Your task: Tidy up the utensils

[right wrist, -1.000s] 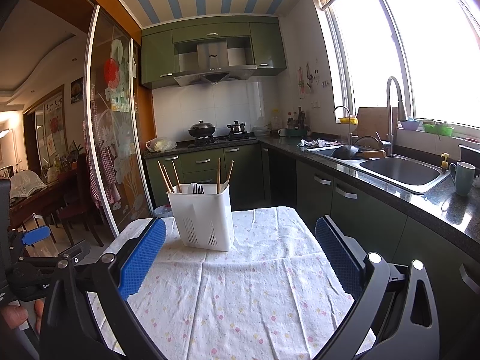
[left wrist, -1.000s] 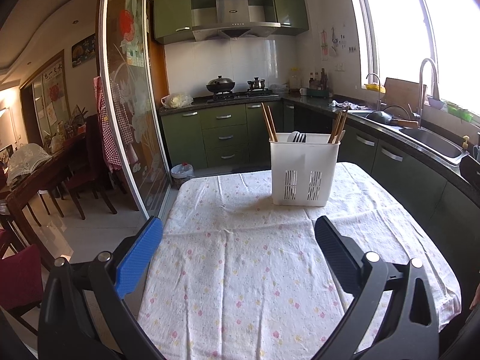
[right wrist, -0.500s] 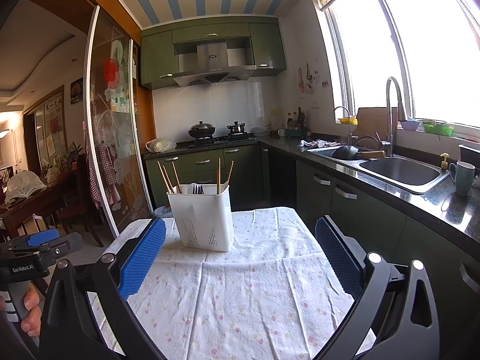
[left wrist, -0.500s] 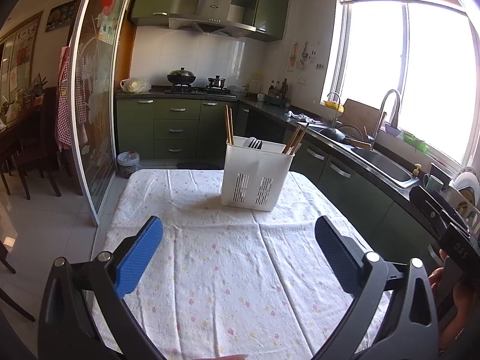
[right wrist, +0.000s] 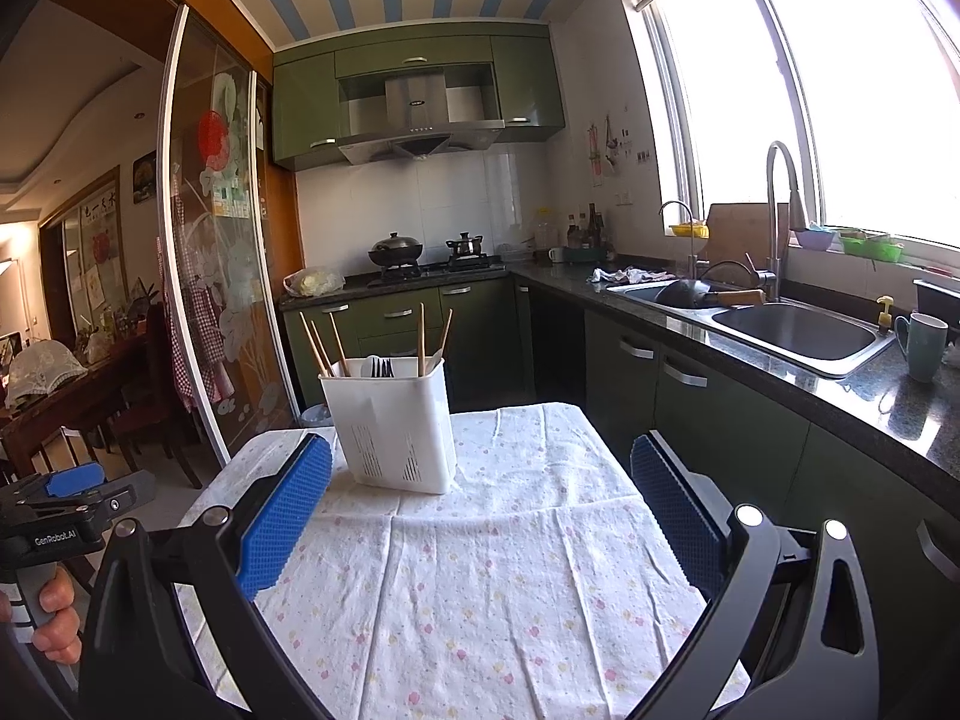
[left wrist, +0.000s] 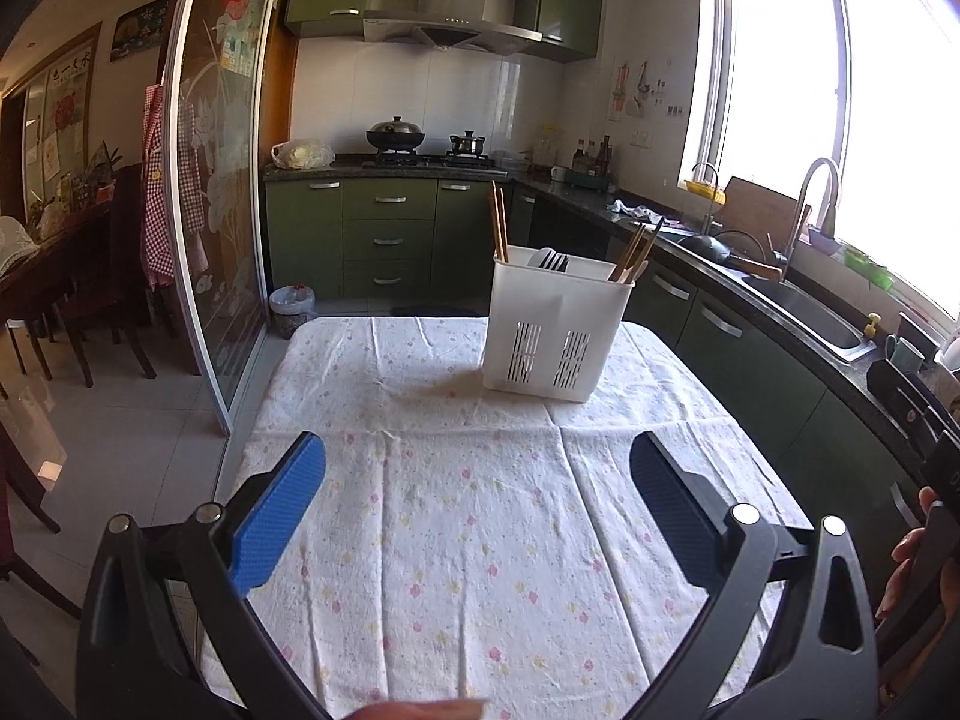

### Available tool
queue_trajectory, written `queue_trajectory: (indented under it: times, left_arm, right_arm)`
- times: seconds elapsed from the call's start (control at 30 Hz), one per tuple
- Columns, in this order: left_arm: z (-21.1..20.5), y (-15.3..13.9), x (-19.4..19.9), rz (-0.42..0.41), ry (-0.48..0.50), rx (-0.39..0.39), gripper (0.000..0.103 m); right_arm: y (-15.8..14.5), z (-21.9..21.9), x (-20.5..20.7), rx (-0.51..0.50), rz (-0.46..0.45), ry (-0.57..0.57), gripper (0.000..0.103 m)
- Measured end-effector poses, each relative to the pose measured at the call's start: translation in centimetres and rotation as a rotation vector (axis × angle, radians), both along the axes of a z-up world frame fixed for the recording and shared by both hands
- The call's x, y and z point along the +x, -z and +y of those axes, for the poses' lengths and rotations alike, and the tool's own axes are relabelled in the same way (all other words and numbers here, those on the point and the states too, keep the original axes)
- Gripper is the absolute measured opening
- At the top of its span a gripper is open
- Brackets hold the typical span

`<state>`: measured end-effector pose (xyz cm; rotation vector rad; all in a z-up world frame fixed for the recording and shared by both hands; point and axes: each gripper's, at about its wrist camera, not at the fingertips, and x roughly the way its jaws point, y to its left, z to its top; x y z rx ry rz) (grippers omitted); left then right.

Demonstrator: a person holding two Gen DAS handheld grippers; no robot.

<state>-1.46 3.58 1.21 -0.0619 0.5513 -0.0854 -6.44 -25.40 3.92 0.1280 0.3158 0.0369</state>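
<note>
A white slotted utensil holder [left wrist: 558, 330] [right wrist: 393, 423] stands upright on the far half of a table covered by a flowered cloth [left wrist: 480, 510] [right wrist: 480, 570]. Wooden chopsticks [left wrist: 499, 228] [right wrist: 321, 345] lean out of its left and right compartments, and dark forks and a white spoon [left wrist: 549, 261] [right wrist: 377, 366] show in the middle one. My left gripper [left wrist: 477, 480] hovers open over the near cloth with nothing between its blue pads. My right gripper [right wrist: 480, 492] is open too, empty, with the holder beyond its left finger. The left gripper's body [right wrist: 54, 516] shows at the right wrist view's left edge, held by a hand.
A sliding glass door [left wrist: 222, 192] stands left of the table. Green cabinets, a stove with pots [left wrist: 396, 138], and a dark counter with a sink [right wrist: 792, 330] and tap run along the back and right. A mug [right wrist: 921, 345] sits beside the sink. Dining chairs stand at far left.
The left wrist view has swung right then settled, so the holder sits nearer centre and looks larger. In the right wrist view the left gripper has shifted slightly; the right gripper stays still.
</note>
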Motion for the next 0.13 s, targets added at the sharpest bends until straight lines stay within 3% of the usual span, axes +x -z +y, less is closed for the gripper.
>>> queue_trajectory:
  times: [0.13]
  left_arm:
    - [0.6, 1.6, 1.5, 0.075, -0.014, 0.032, 0.096]
  right_arm:
    - [1.2, -0.6, 2.0, -0.027, 0.08, -0.011, 0.099]
